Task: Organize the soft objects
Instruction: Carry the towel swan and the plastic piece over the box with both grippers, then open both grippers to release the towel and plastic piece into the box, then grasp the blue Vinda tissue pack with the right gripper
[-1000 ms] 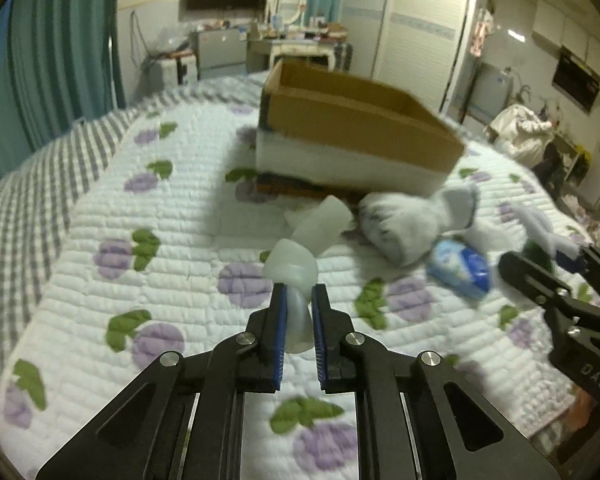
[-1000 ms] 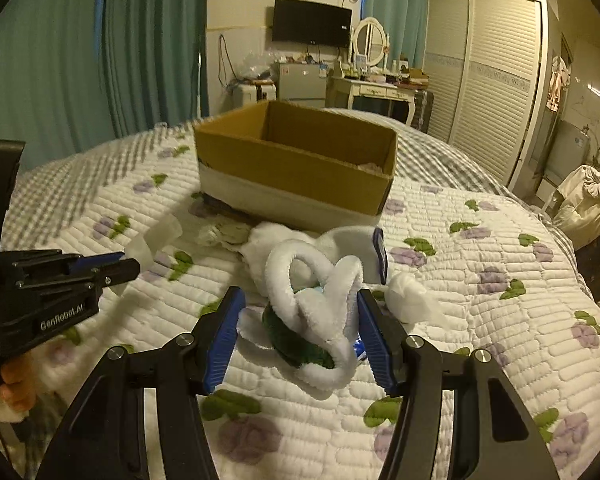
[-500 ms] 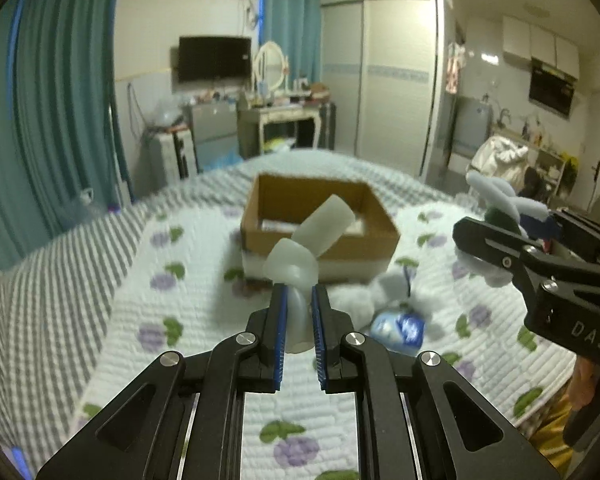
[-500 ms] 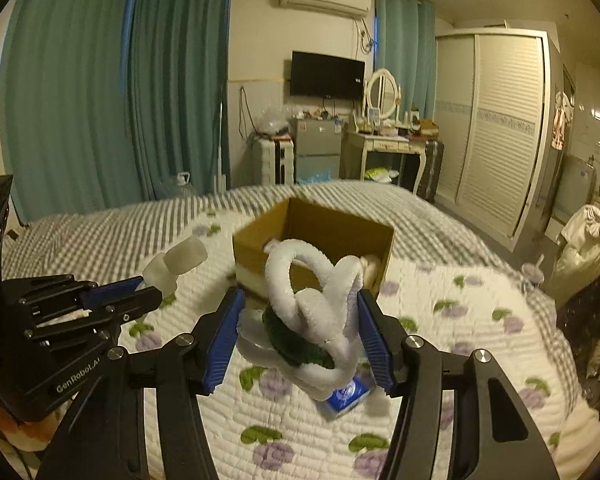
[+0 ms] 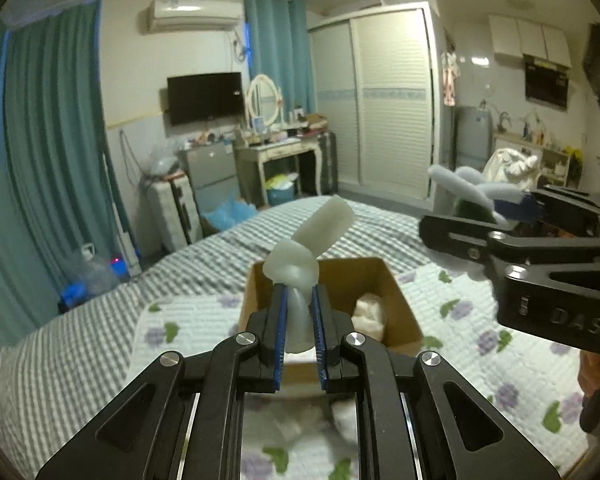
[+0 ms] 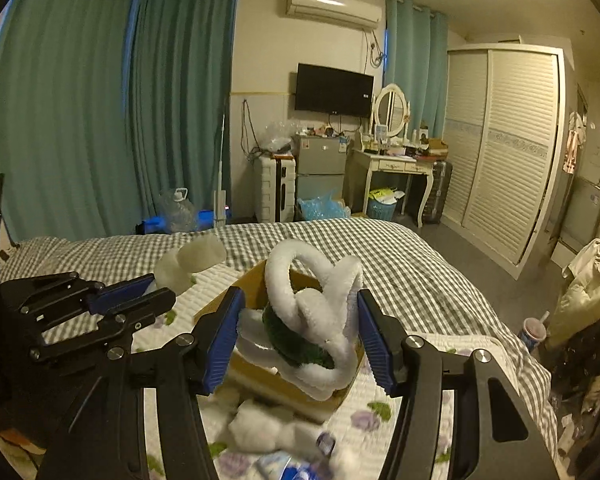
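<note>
Bed (image 6: 420, 264), gingham sheet under floral quilt (image 5: 452, 312); cardboard box (image 5: 396, 292) on quilt, white fluffy items (image 6: 256, 424) (blurred) beside it.

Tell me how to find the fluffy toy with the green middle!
Look at the bed with the purple-flower quilt and the open brown cardboard box on it. In front of the box, the right gripper holds a white plush toy with looped arms and a dark green middle. Unlike the loose white fluff below, it is up off the bed.
</note>
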